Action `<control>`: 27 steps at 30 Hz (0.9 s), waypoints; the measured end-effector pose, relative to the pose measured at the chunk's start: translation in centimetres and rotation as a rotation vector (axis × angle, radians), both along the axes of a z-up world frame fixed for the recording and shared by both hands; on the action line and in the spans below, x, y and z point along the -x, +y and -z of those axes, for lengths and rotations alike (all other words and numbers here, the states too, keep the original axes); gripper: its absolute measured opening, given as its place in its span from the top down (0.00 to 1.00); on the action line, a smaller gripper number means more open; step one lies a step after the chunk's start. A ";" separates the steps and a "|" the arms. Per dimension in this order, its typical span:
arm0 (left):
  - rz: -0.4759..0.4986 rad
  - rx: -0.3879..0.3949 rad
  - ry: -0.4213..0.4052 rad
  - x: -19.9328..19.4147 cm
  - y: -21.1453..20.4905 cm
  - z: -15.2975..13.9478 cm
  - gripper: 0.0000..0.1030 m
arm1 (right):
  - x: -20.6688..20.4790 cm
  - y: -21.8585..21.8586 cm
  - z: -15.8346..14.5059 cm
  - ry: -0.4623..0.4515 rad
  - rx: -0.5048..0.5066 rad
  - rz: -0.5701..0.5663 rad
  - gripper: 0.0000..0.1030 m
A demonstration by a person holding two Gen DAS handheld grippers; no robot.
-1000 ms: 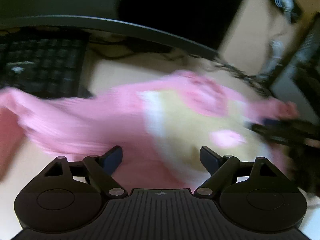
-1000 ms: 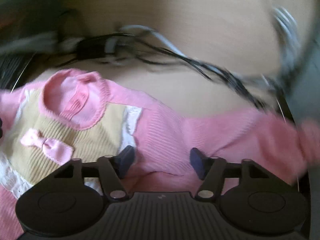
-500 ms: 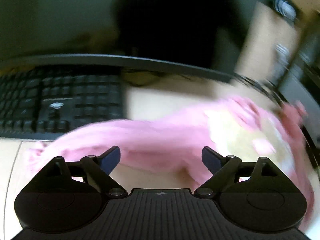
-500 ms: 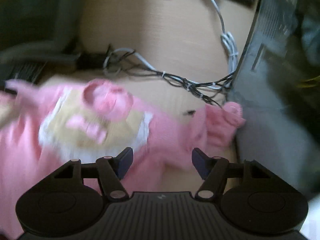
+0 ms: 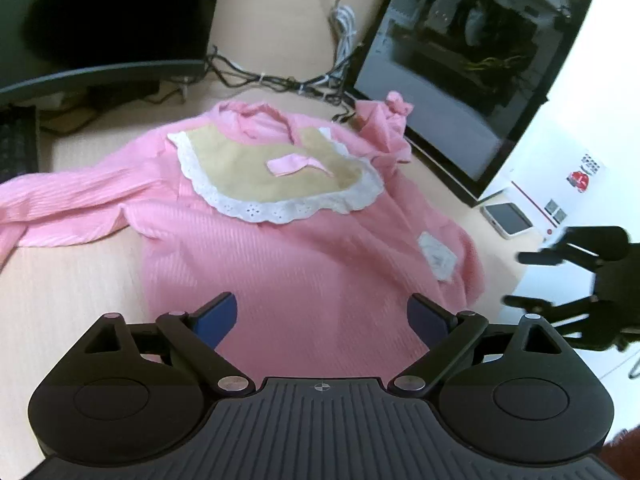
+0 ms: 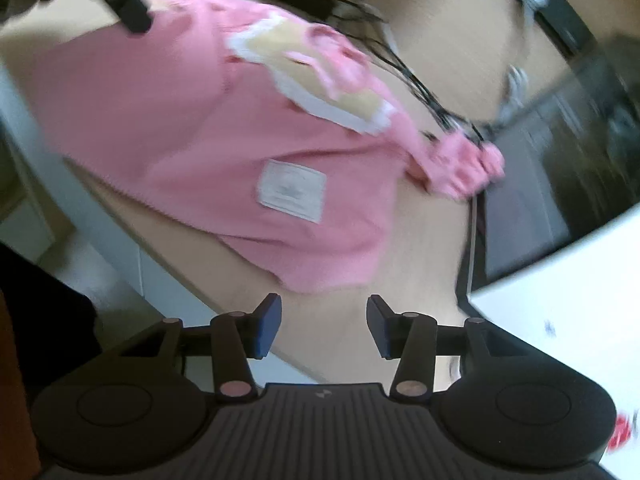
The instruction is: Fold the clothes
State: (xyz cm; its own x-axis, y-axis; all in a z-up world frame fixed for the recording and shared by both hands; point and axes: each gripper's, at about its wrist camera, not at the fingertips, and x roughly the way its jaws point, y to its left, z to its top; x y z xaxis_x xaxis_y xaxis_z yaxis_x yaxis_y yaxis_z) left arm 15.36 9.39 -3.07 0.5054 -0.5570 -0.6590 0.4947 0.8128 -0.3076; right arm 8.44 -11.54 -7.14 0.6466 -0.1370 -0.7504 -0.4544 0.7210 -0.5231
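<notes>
Left wrist view shows the left gripper (image 5: 322, 316), jaws spread and empty, above the pink sweater (image 5: 304, 248) lying face-up on the worktop (image 5: 68, 292), while the right gripper (image 6: 323, 326), likewise spread, should probably pinch the bunched sleeve (image 6: 460, 168) cleanly before folding inward.

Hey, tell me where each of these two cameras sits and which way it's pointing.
Left wrist: on the left hand-held gripper, over the desk's near edge, looking across the pink top toward the computer case; the right hand-held gripper shows at right.
Right wrist: on the right hand-held gripper, beyond the top's hem corner, tilted toward its white patch.
Shared: top, patch, case.
</notes>
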 end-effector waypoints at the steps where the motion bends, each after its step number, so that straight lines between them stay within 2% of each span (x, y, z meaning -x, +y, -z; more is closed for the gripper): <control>1: -0.015 -0.007 -0.001 0.4 0.4 -0.1 0.06 | 0.0 0.3 0.4 -0.002 0.014 -0.029 0.55; 5: -0.111 -0.038 0.016 2.1 1.0 0.2 0.06 | -0.4 -0.5 1.8 -0.034 0.039 -0.104 0.55; 8: -0.174 -0.033 0.056 4.0 0.6 0.1 0.06 | -1.0 -0.7 2.2 -0.095 0.016 -0.149 0.55; 10: -0.174 -0.038 0.062 5.4 -0.3 0.0 0.06 | -1.7 -0.3 2.4 -0.129 -0.024 -0.175 0.55; 11: -0.168 -0.057 0.050 5.9 -1.0 -0.1 0.06 | -2.3 -0.1 2.3 -0.136 -0.055 -0.184 0.66; 12: -0.167 -0.083 0.038 6.4 -1.7 -0.3 0.06 | -3.0 -0.1 1.5 -0.142 -0.107 -0.175 0.89; 13: -0.170 -0.109 0.028 6.8 -2.4 -0.4 0.06 | -3.8 -0.2 0.4 -0.149 -0.164 -0.162 0.94; 17: -0.179 -0.155 -0.004 7.8 -3.9 -0.5 0.04 | -4.9 -3.7 -7.3 -0.268 -0.411 -0.062 0.95; 20: -0.225 -0.259 -0.056 7.8 -4.8 0.6 0.04 | -4.9 -6.8 -11.4 -0.320 -0.521 -0.005 0.97; 23: -0.322 -0.382 -0.133 7.0 -5.2 1.4 0.04 | -4.9 -8.3 -12.0 -0.336 -0.523 0.014 0.97; 27: -0.493 -0.467 -0.176 4.3 -3.7 1.0 0.05 | -4.4 -9.1 -10.2 -0.316 -0.499 0.028 0.97</control>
